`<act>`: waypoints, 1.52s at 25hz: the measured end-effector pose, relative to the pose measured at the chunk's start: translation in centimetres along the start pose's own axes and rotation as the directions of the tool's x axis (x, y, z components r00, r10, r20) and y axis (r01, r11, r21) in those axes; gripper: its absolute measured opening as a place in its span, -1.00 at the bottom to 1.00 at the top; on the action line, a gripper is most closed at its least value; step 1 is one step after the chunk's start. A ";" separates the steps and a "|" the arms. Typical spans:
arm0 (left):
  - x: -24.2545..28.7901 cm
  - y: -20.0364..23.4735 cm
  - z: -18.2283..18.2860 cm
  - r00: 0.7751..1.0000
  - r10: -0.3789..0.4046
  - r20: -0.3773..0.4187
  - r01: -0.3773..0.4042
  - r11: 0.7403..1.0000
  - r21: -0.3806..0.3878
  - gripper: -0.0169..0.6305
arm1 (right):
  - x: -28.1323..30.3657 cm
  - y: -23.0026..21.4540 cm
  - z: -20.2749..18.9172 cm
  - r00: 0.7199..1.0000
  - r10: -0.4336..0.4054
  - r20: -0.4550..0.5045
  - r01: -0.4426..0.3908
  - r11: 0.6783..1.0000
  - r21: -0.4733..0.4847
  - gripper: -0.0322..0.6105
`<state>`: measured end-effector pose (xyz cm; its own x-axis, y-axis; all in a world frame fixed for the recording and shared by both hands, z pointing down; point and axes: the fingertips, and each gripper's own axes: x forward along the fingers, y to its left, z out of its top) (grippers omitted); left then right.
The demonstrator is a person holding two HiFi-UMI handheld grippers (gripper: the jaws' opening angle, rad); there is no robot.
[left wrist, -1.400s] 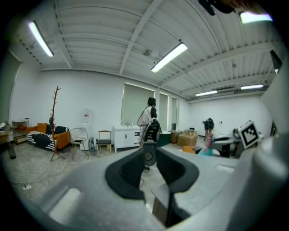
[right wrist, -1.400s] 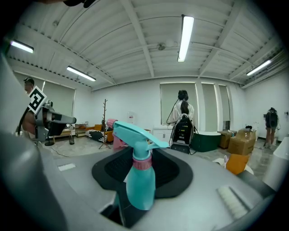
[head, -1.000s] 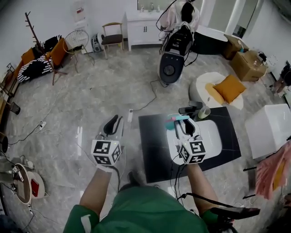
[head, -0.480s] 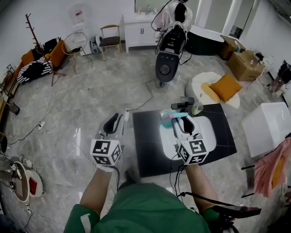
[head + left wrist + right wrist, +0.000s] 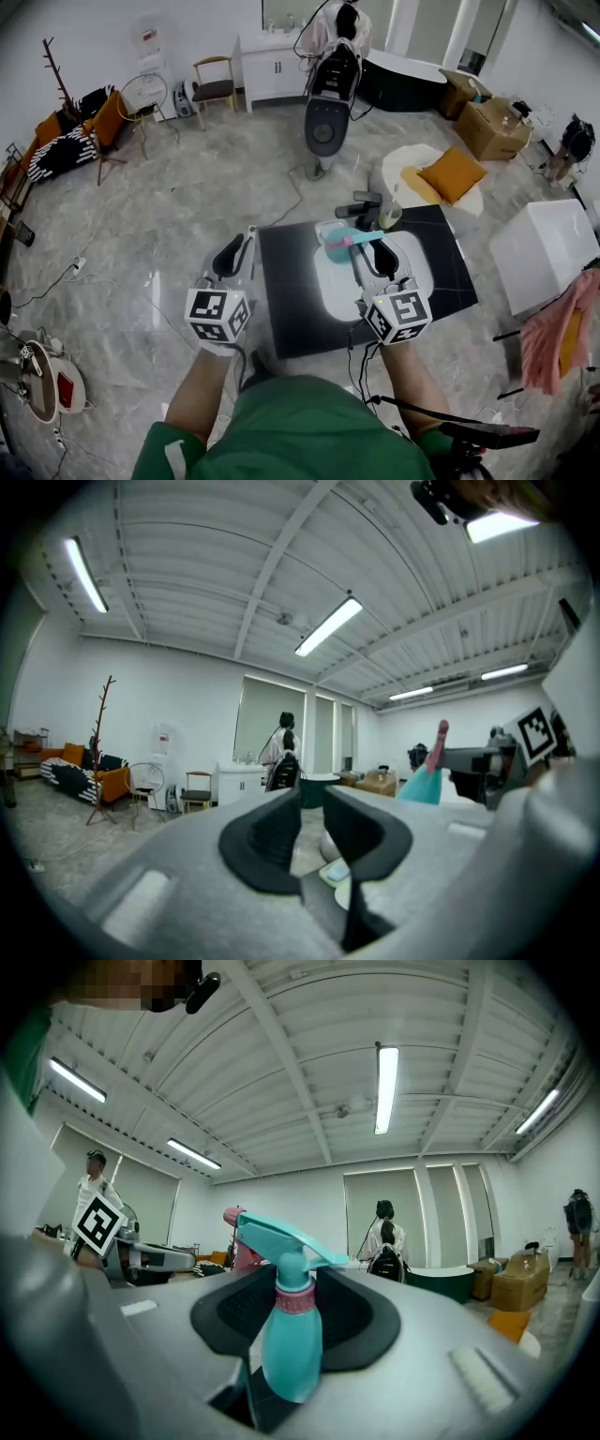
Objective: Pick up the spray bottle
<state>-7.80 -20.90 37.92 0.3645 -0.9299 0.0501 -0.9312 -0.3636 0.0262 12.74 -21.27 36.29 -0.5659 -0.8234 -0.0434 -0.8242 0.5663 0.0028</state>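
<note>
A teal spray bottle (image 5: 349,240) with a pink nozzle and collar hangs in the air above the white oval tray (image 5: 330,281). My right gripper (image 5: 375,251) is shut on it. In the right gripper view the bottle (image 5: 291,1335) stands upright between the black pads (image 5: 361,1321), gripped at its body below the collar. My left gripper (image 5: 236,251) hovers over the floor, left of the black mat (image 5: 286,314), level with the right one. It is open by a narrow gap and holds nothing. From the left gripper view, the bottle (image 5: 424,778) shows at the right.
A pale bottle (image 5: 390,214) and a dark device (image 5: 364,199) stand at the mat's far edge. Farther off are a tall dark machine (image 5: 323,122), a round pouf with an orange cushion (image 5: 452,173), a white box (image 5: 542,251) at the right, and cables on the marble floor.
Both grippers have travelled forward and slightly up, the right one carrying the spray bottle farther over the white tray. Neither grip has changed.
</note>
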 end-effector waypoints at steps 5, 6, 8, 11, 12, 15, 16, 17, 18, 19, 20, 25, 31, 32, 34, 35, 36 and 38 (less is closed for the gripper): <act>-0.4 -1.5 -0.1 1.000 -0.013 -0.003 0.013 1.000 -0.001 -0.73 | -2.0 0.3 0.8 1.000 0.002 0.017 -0.002 1.000 -0.002 -0.49; -0.5 -1.7 -0.1 1.000 -0.012 -0.004 0.012 1.000 -0.001 -0.73 | -2.3 0.3 0.9 1.000 0.001 0.019 -0.001 1.000 -0.003 -0.49; -0.8 -2.1 -0.3 1.000 -0.012 -0.006 0.012 1.000 -0.001 -0.73 | -2.9 0.4 0.9 1.000 -0.001 0.021 0.001 1.000 -0.006 -0.49; -1.2 -2.5 -0.8 1.000 -0.011 -0.010 0.011 1.000 -0.002 -0.73 | -3.5 0.3 0.3 1.000 -0.001 0.019 0.001 1.000 -0.002 -0.49; -1.2 -2.5 -0.9 1.000 -0.010 -0.011 0.010 1.000 -0.004 -0.73 | -3.6 0.3 0.1 1.000 0.000 0.017 0.000 1.000 0.000 -0.49; -1.6 -2.5 -1.2 1.000 -0.005 -0.019 0.005 1.000 -0.009 -0.73 | -3.8 0.5 -0.3 1.000 0.003 0.009 -0.003 1.000 0.008 -0.49; -1.7 -2.5 -1.3 1.000 -0.004 -0.022 0.004 1.000 -0.011 -0.73 | -3.8 0.6 -0.4 1.000 0.004 0.007 -0.004 1.000 0.011 -0.49; -1.9 -2.4 -1.4 1.000 -0.002 -0.024 0.002 1.000 -0.012 -0.73 | -3.8 0.7 -0.4 1.000 0.004 0.005 -0.004 1.000 0.012 -0.49; -2.1 -2.3 -1.5 1.000 0.000 -0.026 -0.001 1.000 -0.013 -0.73 | -3.8 0.8 -0.5 1.000 0.005 0.004 -0.005 1.000 0.014 -0.49; -2.2 -2.1 -1.6 1.000 0.003 -0.028 -0.004 1.000 -0.013 -0.73 | -3.8 0.9 -0.5 1.000 0.006 0.003 -0.006 1.000 0.014 -0.49; -2.4 -2.0 -1.7 1.000 0.006 -0.028 -0.006 1.000 -0.014 -0.73 | -3.7 1.0 -0.6 1.000 0.007 0.003 -0.007 1.000 0.014 -0.49; -2.6 -1.3 -1.7 0.999 0.017 -0.029 -0.018 1.000 -0.014 -0.73 | -3.3 1.4 -0.7 1.000 0.014 0.001 -0.014 1.000 0.014 -0.49; -2.5 -0.9 -1.3 0.999 0.019 -0.029 -0.020 1.000 -0.014 -0.73 | -3.0 1.5 -0.4 1.000 0.016 0.002 -0.016 1.000 0.019 -0.49; -2.4 -0.9 -1.3 0.999 0.019 -0.029 -0.019 1.000 -0.014 -0.73 | -2.9 1.5 -0.3 1.000 0.015 0.002 -0.015 1.000 0.020 -0.49; -2.2 -0.8 -1.3 0.999 0.019 -0.032 -0.019 1.000 -0.008 -0.73 | -2.7 1.4 -0.3 1.000 0.015 0.003 -0.015 1.000 0.020 -0.49; -2.2 -0.7 -1.3 0.999 0.019 -0.033 -0.019 1.000 0.000 -0.73 | -2.6 1.4 -0.3 1.000 0.015 0.004 -0.015 1.000 0.021 -0.49; -2.1 -0.7 -1.3 0.999 0.019 -0.034 -0.019 1.000 0.010 -0.73 | -2.5 1.4 -0.4 1.000 0.016 0.005 -0.016 1.000 0.024 -0.49; -2.0 -0.8 -1.4 0.999 0.017 -0.036 -0.016 1.000 0.023 -0.73 | -2.4 1.3 -0.7 1.000 0.014 0.002 -0.014 0.999 0.036 -0.49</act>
<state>-7.82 -18.66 39.20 0.3485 -0.9333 0.0865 -0.9369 -0.3495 0.0029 13.03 -18.64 37.11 -0.5776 -0.8151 -0.0458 -0.8146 0.5791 -0.0327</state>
